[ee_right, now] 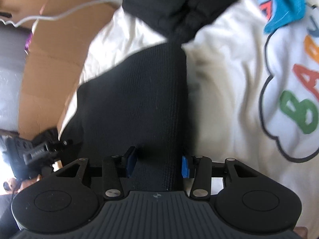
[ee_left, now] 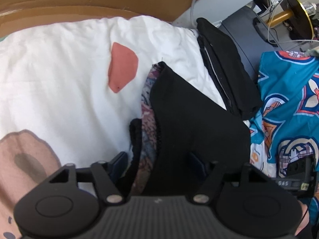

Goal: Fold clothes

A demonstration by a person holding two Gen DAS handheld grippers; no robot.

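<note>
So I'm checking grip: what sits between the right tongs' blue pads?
Black knit garment fills the gap between the right tongs, in the right wrist view.

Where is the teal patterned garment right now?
In the left wrist view the teal garment lies at far right on the white sheet, beside the folded black pile.

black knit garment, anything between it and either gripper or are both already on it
Nothing visible stands between. The left gripper is shut on the black knit garment, and the right gripper has the same garment between its blue pads. Beneath lies the white printed cloth.
</note>
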